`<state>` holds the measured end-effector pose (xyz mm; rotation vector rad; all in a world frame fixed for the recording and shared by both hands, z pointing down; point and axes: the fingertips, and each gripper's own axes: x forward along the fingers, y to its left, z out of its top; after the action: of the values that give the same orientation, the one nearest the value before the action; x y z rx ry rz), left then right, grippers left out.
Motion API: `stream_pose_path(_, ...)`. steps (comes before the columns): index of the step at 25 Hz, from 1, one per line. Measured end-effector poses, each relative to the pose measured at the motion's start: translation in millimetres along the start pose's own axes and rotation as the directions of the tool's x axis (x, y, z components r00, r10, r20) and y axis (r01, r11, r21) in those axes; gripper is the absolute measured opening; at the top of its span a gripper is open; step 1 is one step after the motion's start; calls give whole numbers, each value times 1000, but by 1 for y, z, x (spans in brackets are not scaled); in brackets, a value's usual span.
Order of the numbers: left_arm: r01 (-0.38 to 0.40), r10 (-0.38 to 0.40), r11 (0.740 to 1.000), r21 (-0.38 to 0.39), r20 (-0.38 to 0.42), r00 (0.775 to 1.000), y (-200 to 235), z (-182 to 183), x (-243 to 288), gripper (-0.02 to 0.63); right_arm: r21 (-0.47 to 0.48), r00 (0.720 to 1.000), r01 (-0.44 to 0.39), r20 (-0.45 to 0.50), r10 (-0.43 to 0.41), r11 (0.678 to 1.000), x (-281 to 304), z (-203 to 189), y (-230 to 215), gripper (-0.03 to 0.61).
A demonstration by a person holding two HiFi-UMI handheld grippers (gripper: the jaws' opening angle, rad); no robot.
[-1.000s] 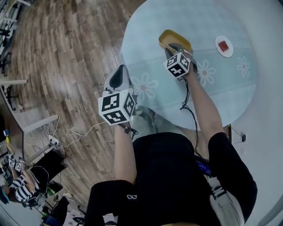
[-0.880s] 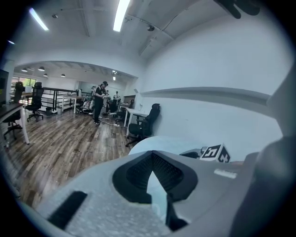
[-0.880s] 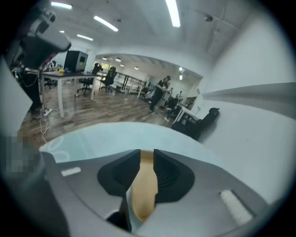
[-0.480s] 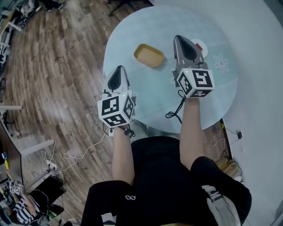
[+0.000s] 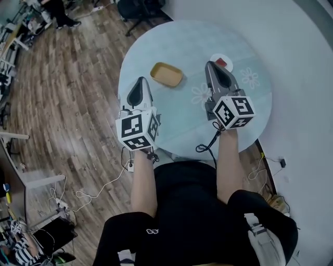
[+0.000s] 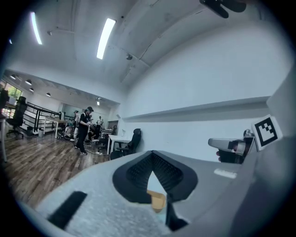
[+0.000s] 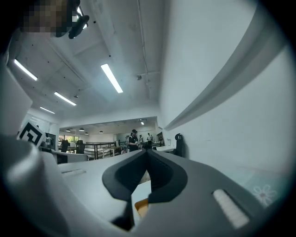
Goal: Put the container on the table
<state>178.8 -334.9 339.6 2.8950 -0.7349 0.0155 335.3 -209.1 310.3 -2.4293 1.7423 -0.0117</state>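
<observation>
The yellow container [image 5: 166, 74] lies flat on the round table [image 5: 182, 41] with its pale blue flowered cloth, and neither gripper touches it. My left gripper [image 5: 139, 81] hovers at the table's near left edge, shut and with nothing in it. My right gripper [image 5: 212, 65] hangs over the table to the right of the container, also shut and holding nothing. In the left gripper view, the left gripper [image 6: 152, 153] has its jaws meeting at the tips, and a piece of the container [image 6: 157, 200] shows below them. Beneath the shut right gripper [image 7: 147, 152] in the right gripper view, the container [image 7: 141, 207] shows again.
A small white saucer with a red item [image 5: 221, 62] sits just beyond my right gripper. Wooden floor with cables [image 5: 99, 182] lies left of the table. An office chair [image 5: 136, 8] stands behind it. A white wall runs along the right. A person [image 6: 84, 130] stands far off.
My right gripper has let go of the container and drawn back toward me and to the right. The container now lies alone on the table. The left gripper has barely moved.
</observation>
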Motion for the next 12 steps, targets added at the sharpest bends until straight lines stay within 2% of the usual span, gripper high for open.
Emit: stream_pose_path(12,-55,55,998,32,0,998,14,16,-19,-3,-14,996,-88,-23,88,996,14,3,29,11)
